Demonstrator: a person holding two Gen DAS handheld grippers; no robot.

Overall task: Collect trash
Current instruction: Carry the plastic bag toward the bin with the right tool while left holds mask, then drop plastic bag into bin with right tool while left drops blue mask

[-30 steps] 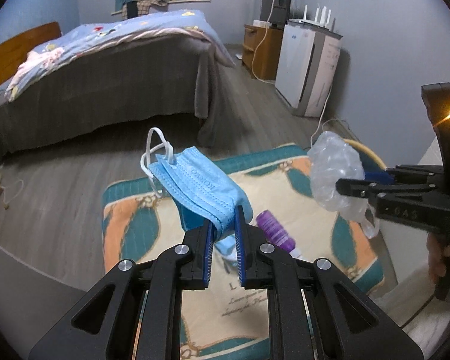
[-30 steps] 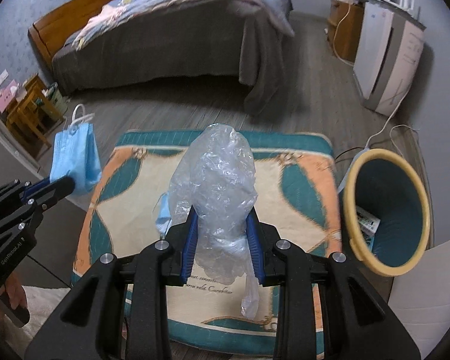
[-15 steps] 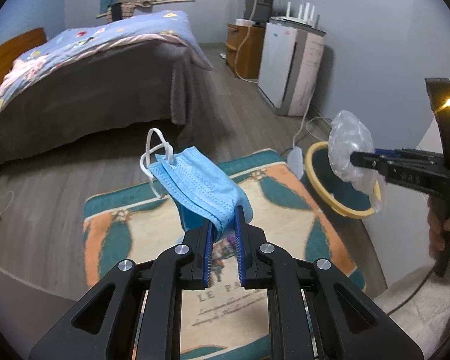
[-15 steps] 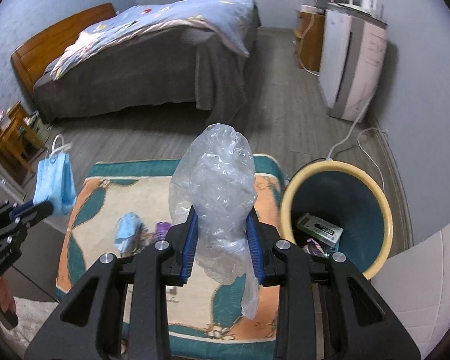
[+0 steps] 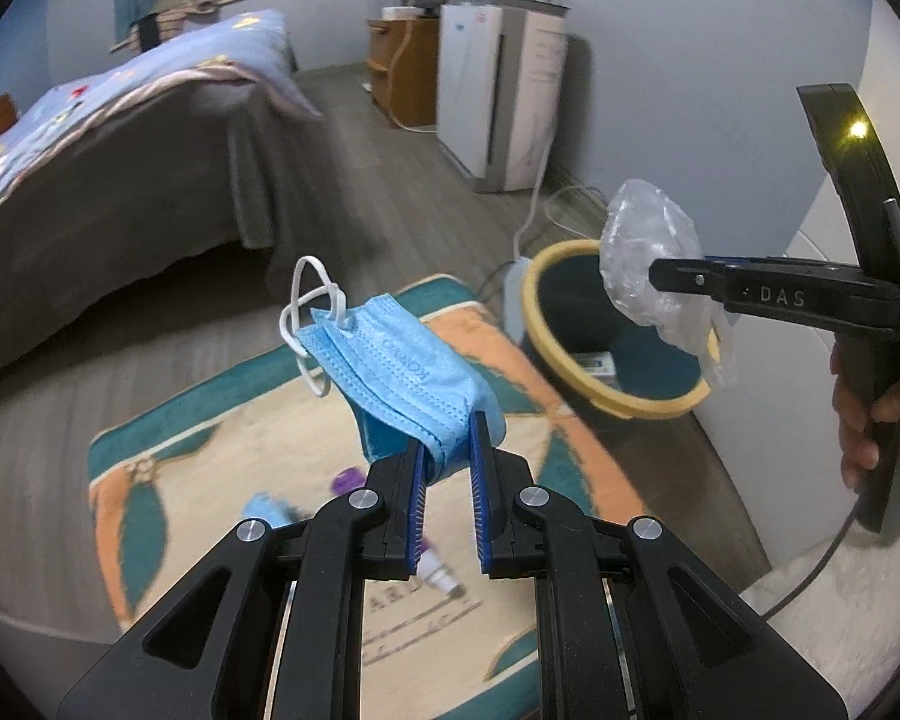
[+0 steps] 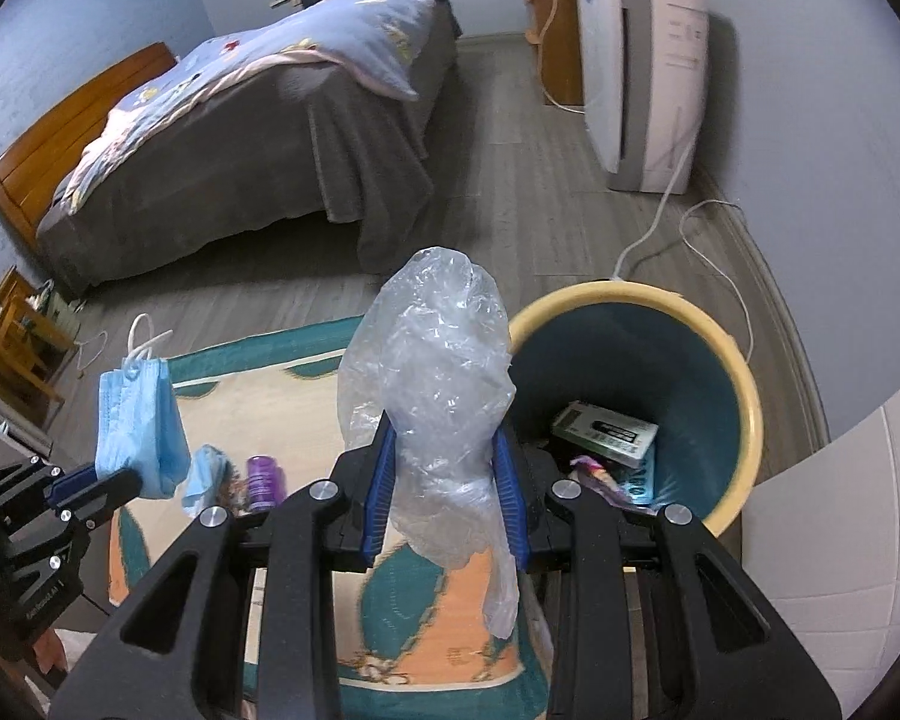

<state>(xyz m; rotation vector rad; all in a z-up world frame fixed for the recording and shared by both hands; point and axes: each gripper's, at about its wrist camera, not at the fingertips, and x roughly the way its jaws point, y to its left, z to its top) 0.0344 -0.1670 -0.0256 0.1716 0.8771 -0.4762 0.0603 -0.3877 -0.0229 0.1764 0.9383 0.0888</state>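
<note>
Pinching folded blue mask (image 5: 399, 363): left gripper (image 5: 447, 438); right gripper (image 6: 444, 450) clamps crumpled plastic bag (image 6: 432, 372) beside bin (image 6: 744, 372).

Blue mask (image 5: 399, 360), teal bin (image 6: 678, 360) w/ yellow rim

The clear plastic bag (image 6: 438, 396) is covering part of the rug (image 6: 282, 396) and the bin's (image 6: 732, 384) near rim ahead of the right gripper (image 6: 444, 495). Beyond the left gripper (image 5: 447, 462), the rug's lettering is blurring past reading, and the mask (image 5: 402, 372) is hiding a small purple item (image 5: 345, 483) below it.
</note>
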